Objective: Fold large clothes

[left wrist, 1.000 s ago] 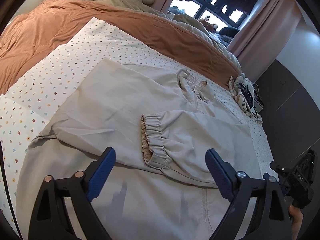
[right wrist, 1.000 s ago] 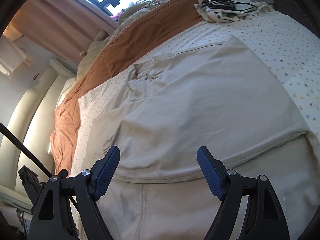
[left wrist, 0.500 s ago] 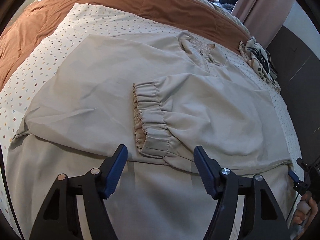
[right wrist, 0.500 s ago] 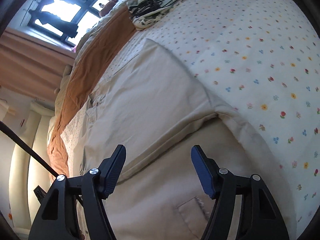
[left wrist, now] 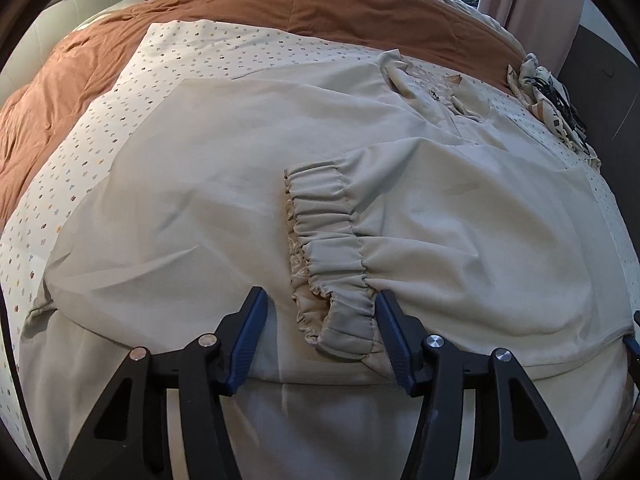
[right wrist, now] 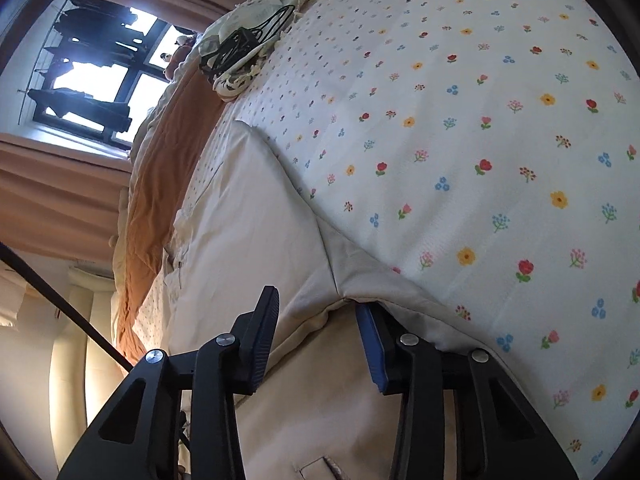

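A large beige jacket [left wrist: 200, 184] lies spread on the bed, one sleeve folded across its front and ending in a gathered elastic cuff [left wrist: 332, 240]. My left gripper [left wrist: 320, 328] hangs low over the cuff's near end. Its jaws are closing with the cuff between them, and a gap shows at the left pad. In the right wrist view my right gripper [right wrist: 318, 336] is at the jacket's [right wrist: 248, 232] side edge. Its jaws are closing around the folded edge, with the right finger [right wrist: 372, 344] slipped under the cloth.
A white floral sheet [right wrist: 480, 140] covers the bed beside and beyond the jacket. A brown blanket [left wrist: 280, 4] lies across the far part of the bed. A patterned cloth with black cables [left wrist: 556, 96] sits at the far right edge. A window [right wrist: 100, 76] and pink curtains stand behind.
Both grippers came down closer to the jacket and their jaws narrowed. The left closed in on the sleeve cuff. The right rolled and moved to the jacket's side edge.
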Motion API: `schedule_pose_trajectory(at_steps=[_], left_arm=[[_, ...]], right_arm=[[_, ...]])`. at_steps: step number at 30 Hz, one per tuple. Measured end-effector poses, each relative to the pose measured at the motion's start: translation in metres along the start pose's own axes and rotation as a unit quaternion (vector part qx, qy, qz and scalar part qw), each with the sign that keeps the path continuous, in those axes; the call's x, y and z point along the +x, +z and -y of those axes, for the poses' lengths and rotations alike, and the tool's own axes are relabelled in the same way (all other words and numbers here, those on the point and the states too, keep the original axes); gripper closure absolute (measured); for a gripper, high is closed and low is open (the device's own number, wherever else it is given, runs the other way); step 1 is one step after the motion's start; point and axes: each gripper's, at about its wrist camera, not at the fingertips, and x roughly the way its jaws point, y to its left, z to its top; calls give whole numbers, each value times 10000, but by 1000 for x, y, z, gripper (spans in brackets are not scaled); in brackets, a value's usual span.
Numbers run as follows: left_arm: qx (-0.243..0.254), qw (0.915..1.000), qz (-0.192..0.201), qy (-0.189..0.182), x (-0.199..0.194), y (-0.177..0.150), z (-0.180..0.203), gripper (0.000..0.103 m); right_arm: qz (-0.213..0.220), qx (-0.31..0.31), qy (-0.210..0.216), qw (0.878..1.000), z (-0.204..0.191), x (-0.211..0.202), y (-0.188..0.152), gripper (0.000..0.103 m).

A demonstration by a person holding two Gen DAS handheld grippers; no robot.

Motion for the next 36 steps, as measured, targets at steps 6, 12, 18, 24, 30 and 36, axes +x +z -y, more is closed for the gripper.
schedule_pose_trajectory(at_steps=[6,12,18,24,30,36], left_arm=[[-19,10000,-11,-1,7,10,0,47],[-182,9995,-101,-248,2,15,-4,47],[-389,9980,-2,-492,-25,18,-10,43],[-373,9969,193,-659,-58,9,-12,16],[-527,9934,565,-842,-106,-2,-25,13],[-861,9855,965,-1097,-153,-38,-49,0]], right_arm=[[67,-151,-144,9998,-6,7,3,68],[-47,-13,-129,9999,-7,9,9,68],[-196,267,-100,9994,-11,6,12,68],[-139,-20,-168,9998,-34,-7,1,25],[147,-340,-372,9986,-47,-33,-9,24],[357,-511,-232,9978,-33,-66,-42,18]])
